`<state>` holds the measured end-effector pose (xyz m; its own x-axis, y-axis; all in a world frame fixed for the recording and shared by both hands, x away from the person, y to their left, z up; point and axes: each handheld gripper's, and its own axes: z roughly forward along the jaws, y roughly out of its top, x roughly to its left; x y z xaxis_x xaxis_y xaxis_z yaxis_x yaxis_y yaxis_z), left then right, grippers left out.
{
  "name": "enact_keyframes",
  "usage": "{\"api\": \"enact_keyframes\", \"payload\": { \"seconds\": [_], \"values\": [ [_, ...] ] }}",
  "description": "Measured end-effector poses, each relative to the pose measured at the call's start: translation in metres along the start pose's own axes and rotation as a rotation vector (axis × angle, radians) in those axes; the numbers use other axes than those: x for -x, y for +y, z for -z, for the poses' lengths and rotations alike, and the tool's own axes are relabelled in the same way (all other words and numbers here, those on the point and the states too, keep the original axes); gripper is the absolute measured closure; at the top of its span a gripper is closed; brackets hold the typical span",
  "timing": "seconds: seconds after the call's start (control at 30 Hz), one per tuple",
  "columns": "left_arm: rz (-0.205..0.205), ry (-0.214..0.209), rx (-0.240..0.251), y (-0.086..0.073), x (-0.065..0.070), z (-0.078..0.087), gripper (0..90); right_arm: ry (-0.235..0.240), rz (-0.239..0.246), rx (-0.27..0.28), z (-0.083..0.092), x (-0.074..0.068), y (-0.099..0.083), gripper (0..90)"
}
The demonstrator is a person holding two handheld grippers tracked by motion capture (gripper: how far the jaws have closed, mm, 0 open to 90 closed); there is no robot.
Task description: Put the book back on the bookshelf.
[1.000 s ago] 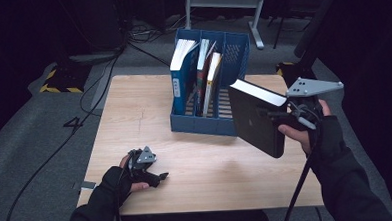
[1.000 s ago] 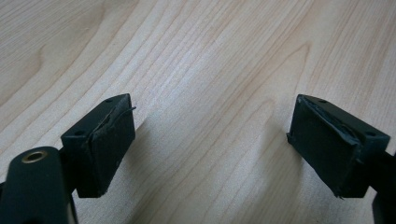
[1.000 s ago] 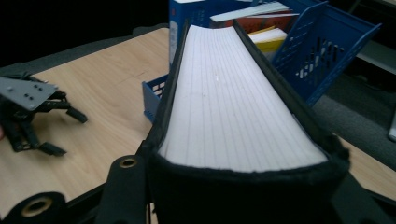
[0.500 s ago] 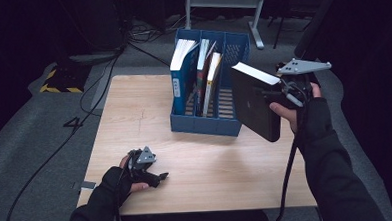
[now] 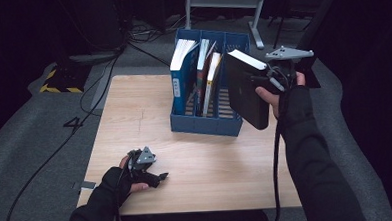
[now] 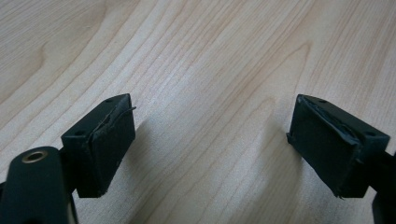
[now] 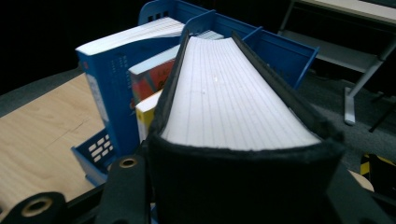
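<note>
A thick black book (image 5: 245,91) with white page edges hangs upright in the air, my right gripper (image 5: 267,80) shut on its spine side. It hovers over the right end of the blue file rack (image 5: 204,124). In the right gripper view the black book (image 7: 233,121) fills the space between the jaws, with the rack (image 7: 280,44) behind it. The rack holds a blue book (image 5: 180,66) and two thinner books (image 5: 210,80) standing on edge. My left gripper (image 5: 154,178) rests on the wooden table (image 5: 134,108) near the front left, open, with bare wood between its pads (image 6: 105,142).
The table's front edge lies just behind the left hand. Cables (image 5: 46,157) run over the grey floor to the left. A metal stand (image 5: 224,1) is beyond the table's far edge. The left half of the table holds nothing but the left hand.
My right hand has carried the black book leftward and away from me, from beside the rack to over its right end. The left gripper has stayed put.
</note>
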<state>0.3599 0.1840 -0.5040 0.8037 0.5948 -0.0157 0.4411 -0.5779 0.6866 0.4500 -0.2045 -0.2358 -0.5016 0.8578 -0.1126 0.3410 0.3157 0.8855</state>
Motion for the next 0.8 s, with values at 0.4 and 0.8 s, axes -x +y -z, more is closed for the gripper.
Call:
{"api": "enact_keyframes", "payload": {
  "seconds": [0.4,0.8],
  "values": [
    [0.0,0.001,0.001,0.0,0.0,0.0,14.9,-0.1,-0.079,-0.004,-0.03,0.0,0.003,52.9],
    [-0.001,0.002,0.002,-0.001,0.001,0.0,14.9,-0.146,-0.126,0.005,-0.057,0.0,0.006,52.9]
  ]
}}
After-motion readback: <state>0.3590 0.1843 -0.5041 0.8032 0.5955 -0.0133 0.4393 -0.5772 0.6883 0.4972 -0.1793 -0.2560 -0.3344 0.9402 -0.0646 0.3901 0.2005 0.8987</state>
